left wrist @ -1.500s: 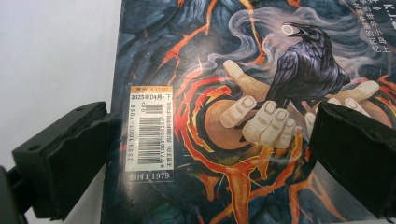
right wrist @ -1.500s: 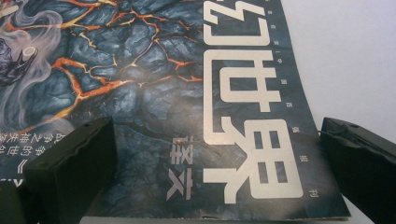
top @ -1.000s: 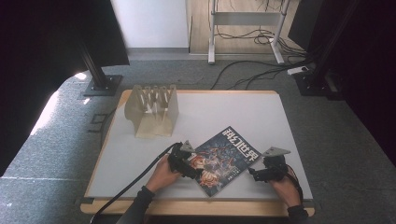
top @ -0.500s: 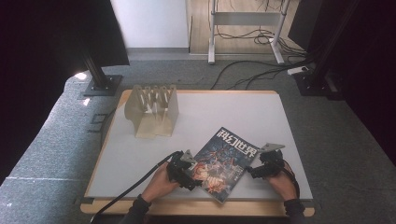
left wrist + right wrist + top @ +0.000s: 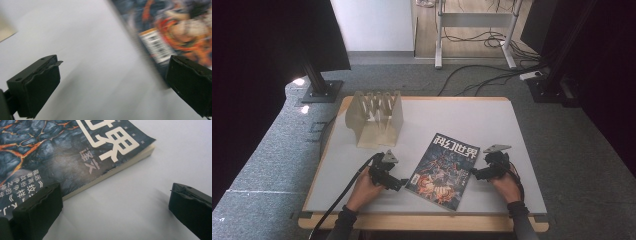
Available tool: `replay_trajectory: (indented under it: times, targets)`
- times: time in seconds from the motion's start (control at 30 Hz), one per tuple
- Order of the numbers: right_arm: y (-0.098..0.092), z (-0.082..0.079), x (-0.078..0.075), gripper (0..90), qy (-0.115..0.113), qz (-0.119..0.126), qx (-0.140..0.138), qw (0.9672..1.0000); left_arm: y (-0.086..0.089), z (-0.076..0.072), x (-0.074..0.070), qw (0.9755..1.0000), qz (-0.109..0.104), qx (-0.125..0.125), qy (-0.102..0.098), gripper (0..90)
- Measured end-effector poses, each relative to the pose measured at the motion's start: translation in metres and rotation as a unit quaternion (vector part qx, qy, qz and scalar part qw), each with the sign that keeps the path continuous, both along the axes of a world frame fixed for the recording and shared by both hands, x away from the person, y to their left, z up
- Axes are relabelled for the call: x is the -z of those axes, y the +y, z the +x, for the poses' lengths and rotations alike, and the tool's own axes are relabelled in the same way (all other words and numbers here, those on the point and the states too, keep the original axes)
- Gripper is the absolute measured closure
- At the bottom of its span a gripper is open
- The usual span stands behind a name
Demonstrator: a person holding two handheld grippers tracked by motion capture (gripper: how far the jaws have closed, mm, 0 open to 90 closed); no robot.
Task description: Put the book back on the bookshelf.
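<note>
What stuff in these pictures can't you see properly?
- Magazine cover, left gripper view: blurred by motion, barcode print unreadable.
- Magazine's title, right gripper view: cut off by the top edge.
- Rack slots, high view: too small to tell what is inside.
- Left tool, high view: too small to tell whether it touches the magazine.

the right gripper has its fingers wide apart, low over the white bench, one beside the magazine edge.

I see bare table beyond the magazine; only the wooden rack blocks the far-left corner.
</note>
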State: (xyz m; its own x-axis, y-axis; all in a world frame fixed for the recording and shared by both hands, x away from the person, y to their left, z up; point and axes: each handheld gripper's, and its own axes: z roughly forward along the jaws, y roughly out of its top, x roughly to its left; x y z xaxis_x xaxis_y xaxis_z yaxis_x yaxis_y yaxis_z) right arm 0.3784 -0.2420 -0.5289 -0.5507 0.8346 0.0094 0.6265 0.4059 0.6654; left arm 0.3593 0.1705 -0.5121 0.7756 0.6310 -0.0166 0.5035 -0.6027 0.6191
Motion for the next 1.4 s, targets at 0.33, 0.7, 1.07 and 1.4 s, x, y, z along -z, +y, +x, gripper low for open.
replay_trajectory:
  times: [0.33, 0.7, 1.07, 1.4]
  targets:
    - [0.008, 0.020, 0.000, 0.0, 0.009, 0.004, 0.001, 1.0000, -0.002, 0.009, 0.016, 0.9990, -0.014, -0.035, -0.023, 0.0]
    - [0.019, 0.044, 0.000, 0.0, 0.009, 0.001, 0.013, 0.9999, -0.022, -0.019, 0.016, 0.9996, -0.014, 0.018, -0.019, 0.0]
    - [0.051, 0.075, 0.001, 1.0, -0.008, -0.006, 0.041, 0.9991, -0.044, -0.027, 0.015, 0.9963, -0.022, 0.083, -0.006, 0.0]
    - [0.045, 0.070, -0.019, 6.8, 0.006, 0.045, 0.014, 0.9989, -0.027, 0.005, 0.016, 0.9997, -0.015, -0.002, -0.018, 0.0]
